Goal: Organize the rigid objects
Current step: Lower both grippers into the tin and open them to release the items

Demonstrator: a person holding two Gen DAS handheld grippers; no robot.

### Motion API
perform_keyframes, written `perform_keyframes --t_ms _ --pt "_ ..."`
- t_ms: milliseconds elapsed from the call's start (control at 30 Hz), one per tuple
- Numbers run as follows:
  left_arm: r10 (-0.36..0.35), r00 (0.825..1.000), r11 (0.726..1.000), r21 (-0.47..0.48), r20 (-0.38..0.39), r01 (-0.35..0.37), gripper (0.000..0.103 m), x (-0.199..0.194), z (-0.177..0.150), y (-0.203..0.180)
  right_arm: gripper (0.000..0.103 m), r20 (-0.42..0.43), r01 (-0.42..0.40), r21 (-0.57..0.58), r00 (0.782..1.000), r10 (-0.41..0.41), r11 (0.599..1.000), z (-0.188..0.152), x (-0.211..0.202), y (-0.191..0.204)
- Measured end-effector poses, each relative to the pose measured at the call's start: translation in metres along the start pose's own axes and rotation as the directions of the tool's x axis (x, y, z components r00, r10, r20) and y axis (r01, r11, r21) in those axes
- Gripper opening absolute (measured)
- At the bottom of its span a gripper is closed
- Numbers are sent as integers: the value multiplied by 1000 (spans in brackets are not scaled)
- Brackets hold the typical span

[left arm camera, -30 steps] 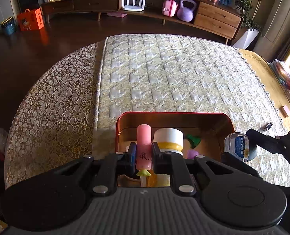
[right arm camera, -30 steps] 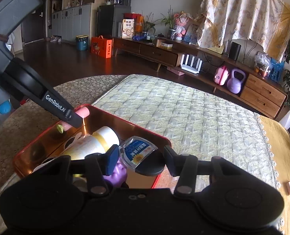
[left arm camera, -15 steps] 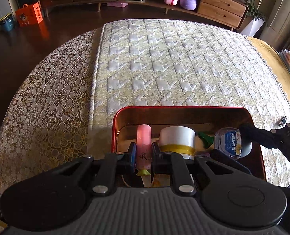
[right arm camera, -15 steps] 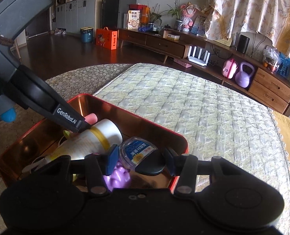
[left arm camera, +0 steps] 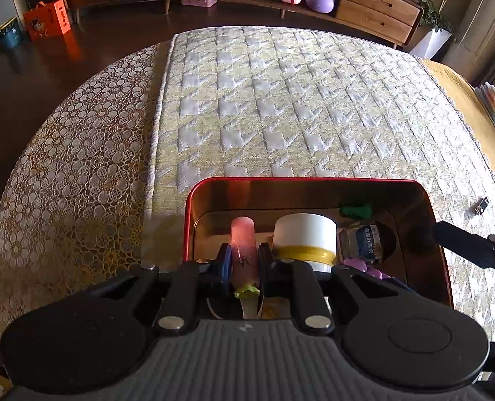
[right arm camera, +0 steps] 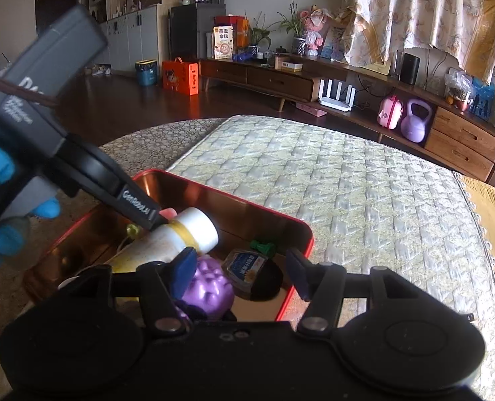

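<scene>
1. My left gripper point(left arm camera: 244, 260) is pinched nearly shut on a pink popsicle toy point(left arm camera: 243, 244), its blue pads pressing both flanks; the rounded pink tip sticks forward past the fingers, while a green collar and pale stick hang behind them

2. That popsicle toy sits low inside the red tin box point(left arm camera: 301, 181), towards the box's left wall and just left of the white bottle point(left arm camera: 304, 237)

3. My right gripper point(right arm camera: 239, 275) is opening, its blue pads clear of everything; it hovers over the near right corner of the red tin box point(right arm camera: 306, 234)

4. Between and just beyond those spreading fingers lies a small clear bottle with a black cap point(right arm camera: 247, 269), resting loose on the box floor with its blue label facing up and no pad touching it

5. In the left wrist view the same small clear bottle point(left arm camera: 361, 242) lies to the right of the white bottle, inside the box

6. The white bottle with a yellow band point(right arm camera: 184, 234) lies tilted across the box's middle, cap pointing to the far wall

7. A purple grape toy point(right arm camera: 207, 292) sits in the box against my right gripper's left finger, and a small green piece point(right arm camera: 262, 245) lies by the far wall

8. A blue-gloved hand point(right arm camera: 0, 214) grips the left tool's handle, outside the box's left wall

9. The box rests on a quilted mattress point(left arm camera: 297, 107), near its front edge
</scene>
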State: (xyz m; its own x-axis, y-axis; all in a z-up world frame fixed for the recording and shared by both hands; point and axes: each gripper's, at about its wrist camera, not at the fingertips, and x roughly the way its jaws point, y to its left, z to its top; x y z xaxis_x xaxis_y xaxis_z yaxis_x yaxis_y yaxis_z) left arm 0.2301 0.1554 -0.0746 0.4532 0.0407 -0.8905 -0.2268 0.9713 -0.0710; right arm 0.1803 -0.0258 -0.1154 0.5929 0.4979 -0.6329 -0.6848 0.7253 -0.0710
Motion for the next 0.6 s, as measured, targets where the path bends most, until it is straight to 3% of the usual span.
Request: perform_keyframes --t_ms 267,367,467,533,600 --pt "-5 1000 1000 -19 -3 5 16 -9 -3 3 65 -29 -16 15 999 16 1000 -5 -18 2" --pt "-5 1000 1000 -20 11 5 21 -16 -5 2 66 -29 -18 26 999 18 1000 -7 -23 2" --pt "-17 999 1000 -24 29 18 31 -25 -8 3 70 -22 -33 51 999 34 998 -9 -31 0" --pt "-34 999 999 -34 40 36 48 -32 -10 4 71 -14 -39 58 999 39 998 -9 -37 0" --pt "-46 997 998 -40 57 48 56 -40 -12 3 72 -5 -40 60 999 40 997 -9 -43 1"
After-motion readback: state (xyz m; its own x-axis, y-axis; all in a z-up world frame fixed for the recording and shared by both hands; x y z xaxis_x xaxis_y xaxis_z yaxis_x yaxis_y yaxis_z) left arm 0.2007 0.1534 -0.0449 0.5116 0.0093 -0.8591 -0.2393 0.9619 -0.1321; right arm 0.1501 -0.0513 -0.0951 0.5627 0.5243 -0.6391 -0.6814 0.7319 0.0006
